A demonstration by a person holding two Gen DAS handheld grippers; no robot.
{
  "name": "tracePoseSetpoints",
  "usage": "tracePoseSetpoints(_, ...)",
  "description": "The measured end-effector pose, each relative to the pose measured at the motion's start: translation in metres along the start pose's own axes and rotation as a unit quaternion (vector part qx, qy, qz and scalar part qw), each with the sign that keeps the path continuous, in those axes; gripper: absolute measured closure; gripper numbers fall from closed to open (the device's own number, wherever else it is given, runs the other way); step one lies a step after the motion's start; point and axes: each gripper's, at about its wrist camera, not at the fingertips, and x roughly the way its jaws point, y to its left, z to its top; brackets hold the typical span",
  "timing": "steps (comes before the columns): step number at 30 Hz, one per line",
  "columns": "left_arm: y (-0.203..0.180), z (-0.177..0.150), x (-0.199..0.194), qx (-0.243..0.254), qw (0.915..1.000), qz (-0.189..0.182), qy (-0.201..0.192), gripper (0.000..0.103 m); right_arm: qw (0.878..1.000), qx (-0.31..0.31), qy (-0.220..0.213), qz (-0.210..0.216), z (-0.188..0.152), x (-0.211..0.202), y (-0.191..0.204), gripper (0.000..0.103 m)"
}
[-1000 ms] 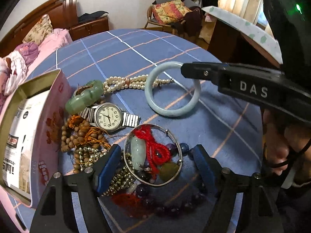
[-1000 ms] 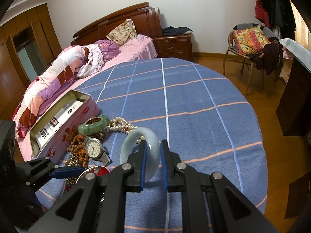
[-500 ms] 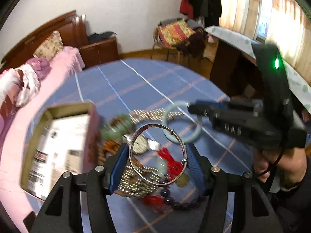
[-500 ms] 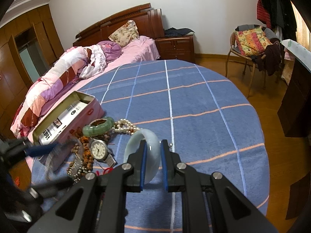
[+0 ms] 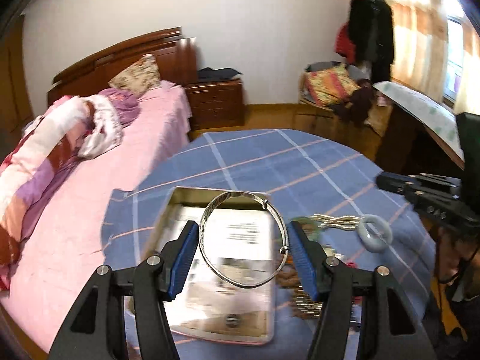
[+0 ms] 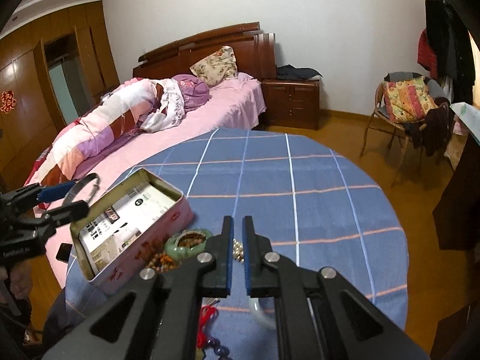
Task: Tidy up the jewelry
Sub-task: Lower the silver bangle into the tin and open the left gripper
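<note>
One silver bangle (image 5: 244,238) is pinched across its width between the left gripper (image 5: 244,262)'s blue pads, held up in the air over the open tin box (image 5: 168,228), which sits near the left edge of the tabletop (image 5: 270,156). From the right wrist view you can see that bangle (image 6: 82,187) out at the left, above the tin's (image 6: 150,234) near corner.

Right gripper (image 6: 237,253) has its jaws closing, practically pressed together, and nothing is between them. The pale jade bangle (image 5: 375,234) lies flat on the blue checked cloth, just below that gripper's fingertips, with only a sliver of it (image 6: 259,312) showing under them in the right wrist view.

Rest of the pile is beside the tin's long side: green jade bracelet (image 6: 187,241), wooden prayer beads (image 6: 162,262), a pearl strand (image 5: 336,220), plus some red cord (image 6: 207,315) nearer the front edge.
</note>
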Motion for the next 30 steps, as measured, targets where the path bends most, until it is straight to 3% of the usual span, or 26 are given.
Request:
tracePoseSetpoints(2, 0.01, -0.004, 0.005, -0.008, 0.9999, 0.014, 0.003, 0.042, 1.0, 0.007, 0.016, -0.014, -0.004, 0.007, -0.011, 0.078)
tracePoseSetpoints(4, 0.023, -0.011, 0.012, -0.022, 0.9995, 0.019, 0.011, 0.042, 0.998, 0.025, 0.03, -0.042, -0.013, 0.013, -0.029, 0.035)
tracePoseSetpoints(5, 0.029, -0.015, 0.017, -0.03, 0.9992, 0.02, 0.017, 0.042, 0.997, 0.035, 0.04, -0.051, -0.017, 0.016, -0.035, 0.03)
tracePoseSetpoints(9, 0.032, -0.021, 0.028, -0.037, 0.9987, 0.021, 0.029, 0.042, 0.993, 0.041, 0.09, -0.061, -0.041, 0.034, -0.046, 0.029)
tracePoseSetpoints(14, 0.029, -0.023, 0.031, -0.037, 0.9984, 0.021, 0.036, 0.042, 0.989, 0.029, 0.135, -0.055, -0.063, 0.056, -0.035, 0.019)
tracePoseSetpoints(16, 0.033, -0.022, 0.032, -0.039, 0.9982, 0.021, 0.039, 0.042, 0.988, 0.011, 0.138, -0.062, -0.066, 0.059, -0.03, 0.015)
tracePoseSetpoints(20, 0.032, -0.025, 0.034, -0.042, 0.998, 0.02, 0.043, 0.042, 0.985, -0.005, 0.148, -0.088, -0.064, 0.06, -0.031, 0.015)
tracePoseSetpoints(22, 0.031, -0.027, 0.035, -0.04, 0.998, 0.017, 0.046, 0.042, 0.986, -0.017, 0.144, -0.087, -0.065, 0.057, -0.028, 0.025)
tracePoseSetpoints(30, 0.035, -0.026, 0.036, -0.042, 0.9979, 0.013, 0.047, 0.042, 0.99, -0.025, 0.119, -0.077, -0.062, 0.041, -0.022, 0.025)
